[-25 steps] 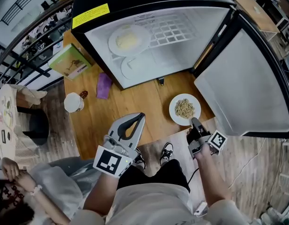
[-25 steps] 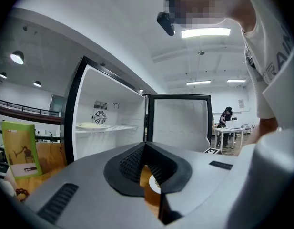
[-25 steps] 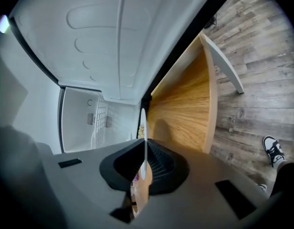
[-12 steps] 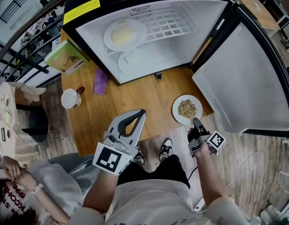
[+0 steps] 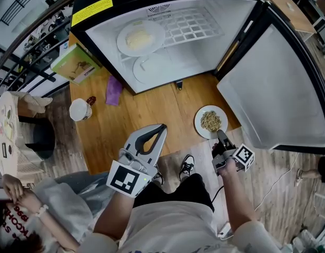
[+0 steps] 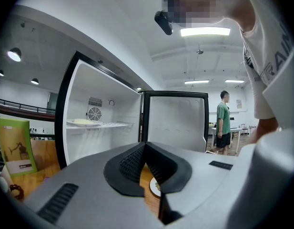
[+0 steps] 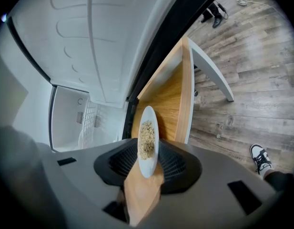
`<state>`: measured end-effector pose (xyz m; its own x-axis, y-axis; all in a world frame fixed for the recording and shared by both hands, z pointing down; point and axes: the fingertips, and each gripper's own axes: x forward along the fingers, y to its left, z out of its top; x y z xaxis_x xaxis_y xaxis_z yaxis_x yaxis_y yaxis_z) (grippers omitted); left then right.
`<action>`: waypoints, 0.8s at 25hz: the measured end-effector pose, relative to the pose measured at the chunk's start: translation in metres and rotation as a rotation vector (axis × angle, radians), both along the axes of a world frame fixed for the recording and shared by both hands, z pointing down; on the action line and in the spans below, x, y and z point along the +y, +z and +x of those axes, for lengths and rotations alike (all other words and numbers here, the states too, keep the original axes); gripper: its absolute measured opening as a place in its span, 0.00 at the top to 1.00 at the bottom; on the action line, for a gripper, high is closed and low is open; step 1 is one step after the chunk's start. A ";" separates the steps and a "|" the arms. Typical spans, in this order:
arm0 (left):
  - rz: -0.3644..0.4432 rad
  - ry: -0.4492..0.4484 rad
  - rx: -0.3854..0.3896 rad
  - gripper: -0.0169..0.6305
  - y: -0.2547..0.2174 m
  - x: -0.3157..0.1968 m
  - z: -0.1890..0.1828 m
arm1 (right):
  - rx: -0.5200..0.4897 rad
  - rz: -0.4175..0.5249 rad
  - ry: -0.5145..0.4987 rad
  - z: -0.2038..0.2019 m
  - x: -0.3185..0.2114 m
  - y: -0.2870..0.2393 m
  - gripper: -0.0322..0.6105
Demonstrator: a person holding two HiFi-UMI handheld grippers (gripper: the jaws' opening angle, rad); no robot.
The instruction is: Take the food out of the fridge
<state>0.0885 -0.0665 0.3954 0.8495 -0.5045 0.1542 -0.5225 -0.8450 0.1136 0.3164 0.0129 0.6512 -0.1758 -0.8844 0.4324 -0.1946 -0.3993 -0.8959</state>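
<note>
Plate (image 5: 210, 122) of grain sat on table (image 5: 151, 115), right gripper (image 5: 220, 135) jaws had just opened around its rim, left gripper (image 5: 162, 126) jaws together, empty.

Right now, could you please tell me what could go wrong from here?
The right gripper has just been opening its jaws, with the rim of the plate between them; pulling back crookedly could snag it. The plate sits close to the near edge of the table, so a snag might tip it off.

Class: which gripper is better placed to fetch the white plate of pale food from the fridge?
Probably left. The left gripper is empty and faces the white plate of pale food; the right gripper has just been opening, the white plate of grains between its jaws.
</note>
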 end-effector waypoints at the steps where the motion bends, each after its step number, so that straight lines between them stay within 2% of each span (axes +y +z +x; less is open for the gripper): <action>1: -0.002 0.000 0.000 0.96 0.000 0.001 0.000 | 0.019 -0.013 -0.014 -0.001 -0.001 -0.001 0.74; 4: -0.007 -0.003 0.000 0.96 0.001 0.001 -0.002 | 0.117 -0.037 -0.099 -0.005 -0.005 -0.004 0.69; 9: -0.002 -0.004 0.000 0.96 0.000 0.000 -0.005 | 0.320 -0.066 -0.300 -0.015 -0.005 -0.002 0.66; 12: -0.004 -0.005 -0.004 0.96 0.001 -0.001 -0.007 | 0.418 -0.087 -0.388 -0.018 -0.003 0.003 0.65; 16: -0.006 -0.004 -0.007 0.96 0.002 -0.001 -0.007 | 0.596 -0.102 -0.538 -0.025 0.001 0.009 0.64; 20: -0.001 -0.001 -0.004 0.96 0.002 -0.001 -0.007 | 0.713 -0.112 -0.663 -0.032 0.004 0.013 0.62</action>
